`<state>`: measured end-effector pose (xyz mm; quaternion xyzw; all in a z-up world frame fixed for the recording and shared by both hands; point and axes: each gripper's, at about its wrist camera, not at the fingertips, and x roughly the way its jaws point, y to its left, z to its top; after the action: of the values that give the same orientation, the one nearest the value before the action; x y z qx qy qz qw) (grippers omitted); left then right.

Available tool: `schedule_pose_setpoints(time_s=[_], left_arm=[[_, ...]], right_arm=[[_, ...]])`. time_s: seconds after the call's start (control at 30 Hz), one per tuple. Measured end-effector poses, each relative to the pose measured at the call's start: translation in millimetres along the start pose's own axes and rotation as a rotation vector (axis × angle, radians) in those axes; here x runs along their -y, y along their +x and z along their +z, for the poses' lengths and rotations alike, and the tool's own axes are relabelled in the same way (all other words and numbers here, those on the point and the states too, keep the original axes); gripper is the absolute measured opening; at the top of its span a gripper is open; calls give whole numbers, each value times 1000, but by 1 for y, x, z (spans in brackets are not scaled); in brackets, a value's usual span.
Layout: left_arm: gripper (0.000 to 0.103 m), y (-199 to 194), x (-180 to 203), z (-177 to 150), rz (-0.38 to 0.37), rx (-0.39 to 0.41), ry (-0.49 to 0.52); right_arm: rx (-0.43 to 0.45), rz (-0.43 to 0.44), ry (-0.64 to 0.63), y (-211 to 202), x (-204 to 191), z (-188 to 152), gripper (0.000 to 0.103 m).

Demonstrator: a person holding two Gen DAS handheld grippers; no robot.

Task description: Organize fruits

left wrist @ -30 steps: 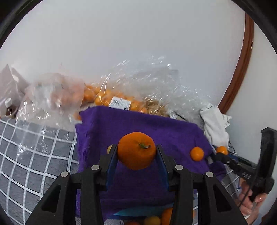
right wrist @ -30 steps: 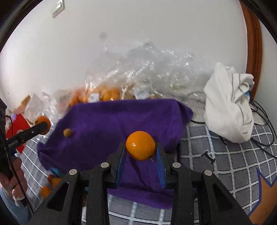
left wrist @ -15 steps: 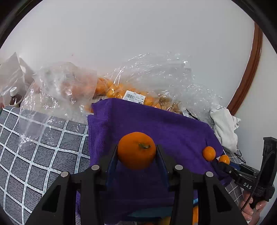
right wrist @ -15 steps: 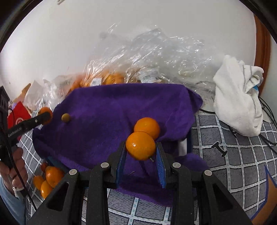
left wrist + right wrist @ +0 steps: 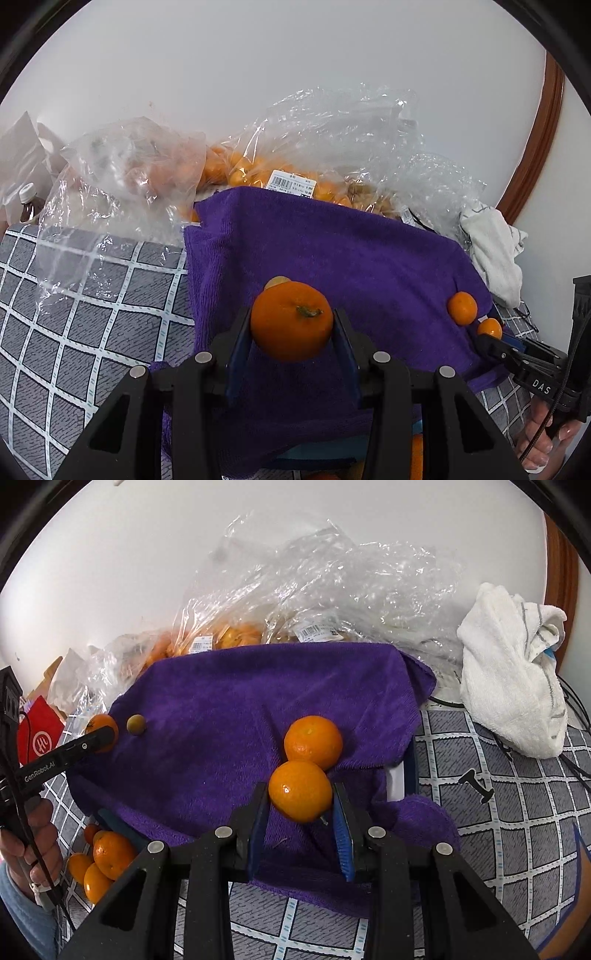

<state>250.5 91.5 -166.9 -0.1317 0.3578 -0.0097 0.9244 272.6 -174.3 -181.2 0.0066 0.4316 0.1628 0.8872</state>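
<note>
My left gripper is shut on an orange mandarin with its green stem facing me, held over the near left of a purple towel. A small yellowish fruit lies on the towel just behind it. My right gripper is shut on another mandarin above the towel. A loose mandarin lies on the towel just beyond it. The left gripper also shows at the left of the right wrist view, near a small brownish fruit.
Clear plastic bags of oranges lie behind the towel against the wall. Several mandarins sit under the towel's near left edge. A white cloth and black cables lie at the right. A grey checked cover spreads underneath.
Both grippers have lowered towards the towel, each still holding its mandarin. A loose mandarin beyond the right gripper, out of sight a second ago, has come into view.
</note>
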Motion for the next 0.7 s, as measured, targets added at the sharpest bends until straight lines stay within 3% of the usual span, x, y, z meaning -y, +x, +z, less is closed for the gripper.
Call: schedule_pose_setpoints(time_s=[0.7], left_arm=[[41, 7, 11, -3, 10, -19, 54]], right_arm=[[-29, -25, 0, 7, 0, -1, 33]])
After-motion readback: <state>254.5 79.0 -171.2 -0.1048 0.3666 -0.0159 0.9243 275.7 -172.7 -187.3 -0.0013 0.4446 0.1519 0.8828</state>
